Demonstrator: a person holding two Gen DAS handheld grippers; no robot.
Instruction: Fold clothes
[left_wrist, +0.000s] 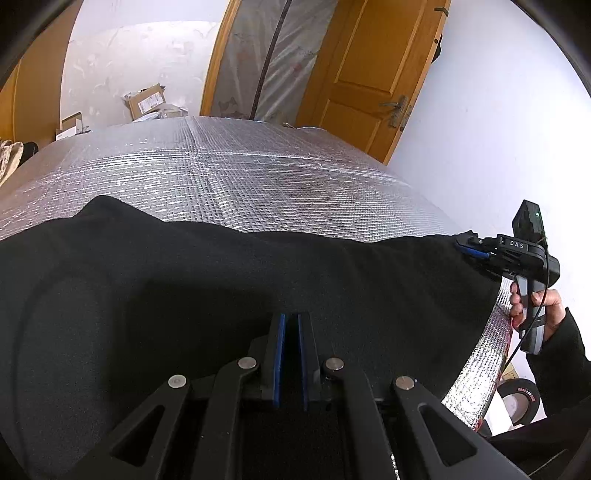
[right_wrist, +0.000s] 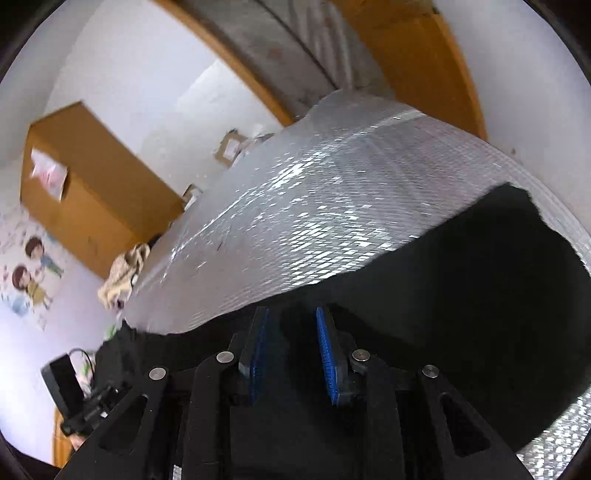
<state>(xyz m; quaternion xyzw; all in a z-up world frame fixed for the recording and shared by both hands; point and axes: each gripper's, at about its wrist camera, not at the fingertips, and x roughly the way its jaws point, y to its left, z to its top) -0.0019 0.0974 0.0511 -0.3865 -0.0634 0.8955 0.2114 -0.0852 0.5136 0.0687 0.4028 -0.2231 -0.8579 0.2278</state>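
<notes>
A black garment lies spread over the near part of a tabletop covered in silver quilted foil, and everything here is placed from that garment. The left tongs sit at its near edge, their blue pads drawn almost together with only a thin dark strip between them; black cloth runs up into that strip, so they appear pinched on the garment's near hem. At the garment's right corner, seen from the left wrist camera, the right tongs reach in from beyond the tabletop's edge, carried by a hand in a dark sleeve. In the right wrist camera, which is blurred, the right tongs stand partly apart over the black cloth, with a clear gap between the blue pads; whether any cloth lies between them I cannot tell, and the pads do not look pressed on anything. Beyond the garment the bare foil stretches to the far edge, where cardboard boxes sit against a white wall and a wooden door stands open. Below the garment's right corner a roll of black tape lies off the tabletop.
</notes>
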